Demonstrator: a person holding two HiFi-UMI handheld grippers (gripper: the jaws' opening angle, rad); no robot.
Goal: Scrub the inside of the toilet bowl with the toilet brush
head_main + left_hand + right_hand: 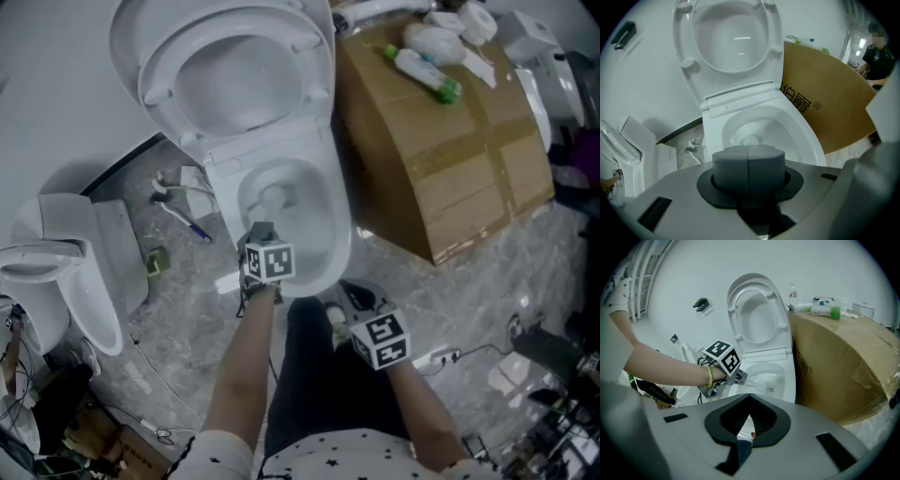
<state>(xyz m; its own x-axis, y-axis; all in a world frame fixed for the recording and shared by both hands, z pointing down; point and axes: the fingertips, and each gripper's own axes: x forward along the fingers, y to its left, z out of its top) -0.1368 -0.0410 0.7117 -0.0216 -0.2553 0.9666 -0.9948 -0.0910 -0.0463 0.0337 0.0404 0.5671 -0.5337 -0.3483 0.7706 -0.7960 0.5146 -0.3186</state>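
A white toilet [343,239] stands with its lid and seat raised. Down in its bowl sits the white head of the toilet brush [273,197]. My left gripper [262,231] hovers over the bowl's near rim, shut on the brush handle. In the left gripper view the jaws [748,161] are pressed together, hiding the handle, and the brush head [751,139] shows beyond them. The right gripper view shows the handle running from the left gripper [738,376] to the brush head [762,379]. My right gripper [360,298] hangs nearer me, beside the bowl, open and holding nothing [749,420].
A big cardboard box [441,159] with tubes and bottles on top stands tight against the toilet's right side. Another white fixture [80,272] stands at the left. Cables, a pen [192,225] and a power strip [437,356] lie on the floor. A person [877,51] stands behind the box.
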